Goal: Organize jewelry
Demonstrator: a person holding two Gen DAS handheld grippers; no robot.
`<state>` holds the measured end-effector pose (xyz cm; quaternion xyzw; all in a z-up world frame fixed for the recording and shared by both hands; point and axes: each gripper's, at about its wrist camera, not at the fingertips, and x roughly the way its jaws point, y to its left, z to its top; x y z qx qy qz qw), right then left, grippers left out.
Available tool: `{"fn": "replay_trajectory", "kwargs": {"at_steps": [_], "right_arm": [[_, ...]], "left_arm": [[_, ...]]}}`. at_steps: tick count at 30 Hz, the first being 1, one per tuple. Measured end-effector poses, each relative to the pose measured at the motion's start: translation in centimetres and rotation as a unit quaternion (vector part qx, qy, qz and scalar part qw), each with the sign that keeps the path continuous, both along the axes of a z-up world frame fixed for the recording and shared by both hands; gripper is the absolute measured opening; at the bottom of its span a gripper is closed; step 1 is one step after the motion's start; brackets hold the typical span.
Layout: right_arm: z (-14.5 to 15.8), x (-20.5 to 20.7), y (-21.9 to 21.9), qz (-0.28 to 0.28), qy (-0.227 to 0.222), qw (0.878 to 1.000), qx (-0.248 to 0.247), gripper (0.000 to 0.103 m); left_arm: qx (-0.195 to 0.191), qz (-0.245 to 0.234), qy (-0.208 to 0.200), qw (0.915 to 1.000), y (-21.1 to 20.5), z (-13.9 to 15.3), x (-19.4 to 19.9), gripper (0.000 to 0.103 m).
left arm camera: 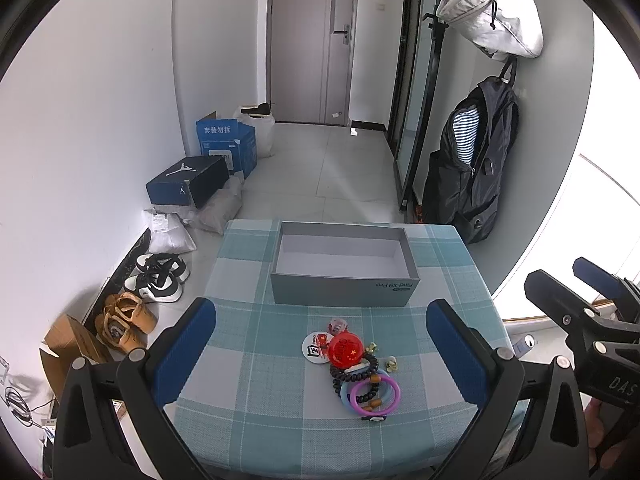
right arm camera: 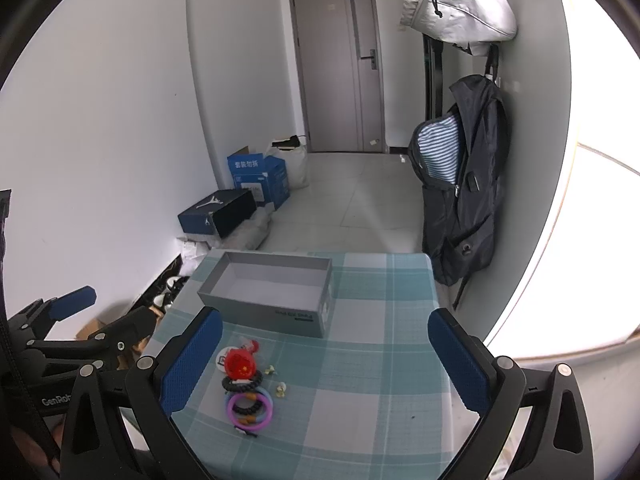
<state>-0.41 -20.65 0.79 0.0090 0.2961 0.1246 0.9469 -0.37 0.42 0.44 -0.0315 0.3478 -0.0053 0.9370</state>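
**Jewelry heaped on the checked cloth, grey box behind it empty**

Grippers come first in both views, each held above the near edge of the table. The left gripper (left arm camera: pixel 320 354) has its blue-padded fingers spread wide apart with nothing between them; the right gripper (right arm camera: pixel 325 360) is likewise spread wide and holds nothing. Each shows at the edge of the other's view.

Just beyond the fingers, a small pile of jewelry (left arm camera: pixel 354 368) lies on the blue-and-white checked tablecloth (left arm camera: pixel 256 360). Nearest is a purple ring bangle (left arm camera: pixel 376 396) overlapping a light blue one, with a dark beaded bracelet (left arm camera: pixel 356 372) draped across them. Behind these sit a red round piece (left arm camera: pixel 345 351), touching a white round badge (left arm camera: pixel 315 346). Two small pale yellow pieces (left arm camera: pixel 390 363) lie just beside the beads, apart from the heap.

Farther back on the cloth stands an open grey box (left arm camera: pixel 344 292), well apart from the pile, nothing inside it.

Past the table lies a tiled floor, with shoes (left arm camera: pixel 158 276) and cartons along the left wall, a dark backpack (left arm camera: pixel 476 168) hanging at right, and a closed door (left arm camera: pixel 316 40) at the far end.
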Motion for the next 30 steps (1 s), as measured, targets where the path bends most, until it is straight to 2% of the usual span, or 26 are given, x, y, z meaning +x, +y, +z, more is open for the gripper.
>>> {"fn": "replay_trajectory", "kwargs": {"at_steps": [21, 30], "right_arm": [[-0.4, -0.1, 0.0, -0.003, 0.002, 1.0, -0.002, 0.103], [-0.9, 0.4, -0.4, -0.012, 0.011, 1.0, -0.004, 0.103]], "left_arm": [[0.001, 0.001, 0.003, 1.0, 0.0, -0.3, 0.0, 0.102], [-0.003, -0.006, 0.025, 0.9997, 0.4, -1.6, 0.3, 0.102]]}}
